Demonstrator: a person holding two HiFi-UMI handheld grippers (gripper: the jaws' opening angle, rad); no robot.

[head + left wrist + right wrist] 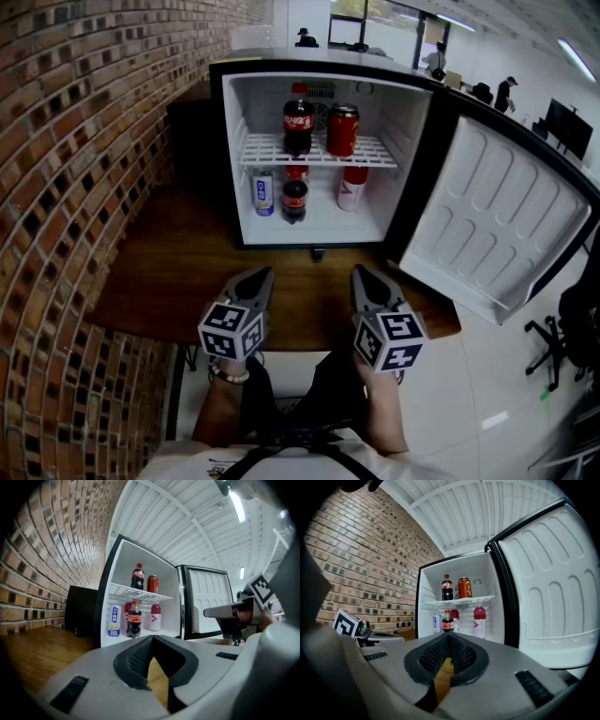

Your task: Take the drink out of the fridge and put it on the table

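My left claw [262, 274] is clenched tight, its tips pressed together with nothing between them. My right claw [360, 272] is clenched the same way and carries nothing either. Both hover side by side, a little apart, above the near edge of the wooden table [159, 281], and both point toward the far end.

At that far end the small fridge [234, 159] stands on the table with its door [487, 216] swung wide open to the right. All the drinks I can see are inside it, well apart from my claws. On the wire shelf [267, 150] a large cola bottle [298, 120] stands upright on the left, with a red can [342, 129] just beside it on the right. On the fridge floor below, a white can [263, 193] stands at the left, a small cola bottle [294, 199] stands near the middle toward the front, and a red-and-white bottle [353, 187] stands at the right. A brick wall [75, 187] runs along the table's left side.
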